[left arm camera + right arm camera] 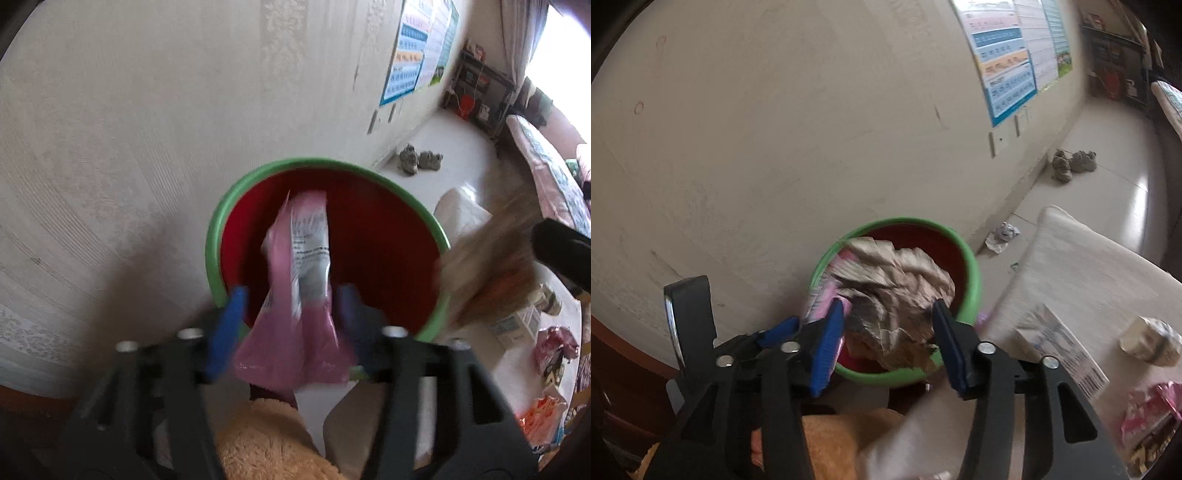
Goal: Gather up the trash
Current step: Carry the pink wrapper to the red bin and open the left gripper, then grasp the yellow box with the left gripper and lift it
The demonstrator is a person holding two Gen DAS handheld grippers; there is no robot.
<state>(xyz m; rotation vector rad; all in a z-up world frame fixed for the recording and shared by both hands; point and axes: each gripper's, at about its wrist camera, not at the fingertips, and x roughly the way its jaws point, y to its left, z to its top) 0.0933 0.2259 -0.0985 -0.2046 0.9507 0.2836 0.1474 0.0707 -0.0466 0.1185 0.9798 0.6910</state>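
A red bin with a green rim (pixel 258 177) stands by the wall; it also shows in the right wrist view (pixel 973 273). My left gripper (pixel 291 299) is open over the bin's mouth, and a pink wrapper (pixel 295 266) hangs loose between its blue pads, pointing into the bin. My right gripper (pixel 888 321) is open over the bin, and a crumpled brownish paper wad (pixel 901 280) lies between its pads above the bin; whether the pads touch it is unclear. The wad shows blurred in the left wrist view (pixel 487 258).
A white table (pixel 1082 266) to the right holds a box (pixel 1060 343), a wrapped lump (pixel 1152 341) and pink wrappers (pixel 554 347). Crumpled paper (pixel 1003 234) lies on the floor by the wall. Shoes (pixel 419 160) stand farther along. A plush sleeve (pixel 266 439) is below.
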